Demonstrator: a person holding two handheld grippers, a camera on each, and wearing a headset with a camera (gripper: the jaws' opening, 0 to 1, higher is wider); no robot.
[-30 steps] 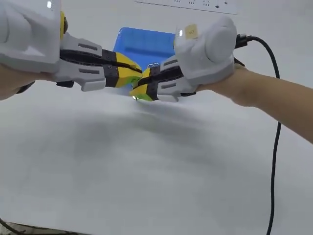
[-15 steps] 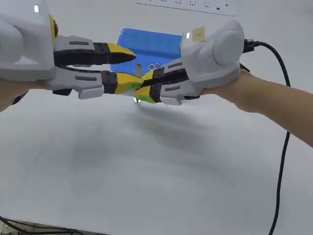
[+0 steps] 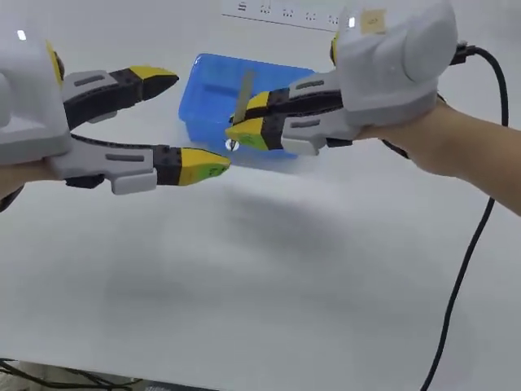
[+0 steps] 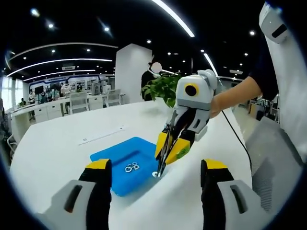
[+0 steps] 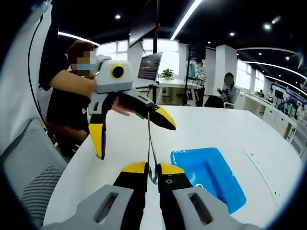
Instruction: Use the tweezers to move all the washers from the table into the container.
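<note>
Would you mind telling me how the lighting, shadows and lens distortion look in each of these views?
Head view: even light, a soft diffuse shadow across the table, no harsh glare. Left gripper view: fisheye bends the ceiling light strips into arcs, background dim. Right gripper view: same bending, and the far windows look washed out.

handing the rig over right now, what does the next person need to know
The left gripper is open and holds nothing, beside the blue container.
The right gripper is shut on the tweezers; their tip pinches what looks like a washer at the container's near edge.
Done: a few washers already lie in the container.
Left: probably carry this washer over the wall and release it inside, then check the table for more.
</note>
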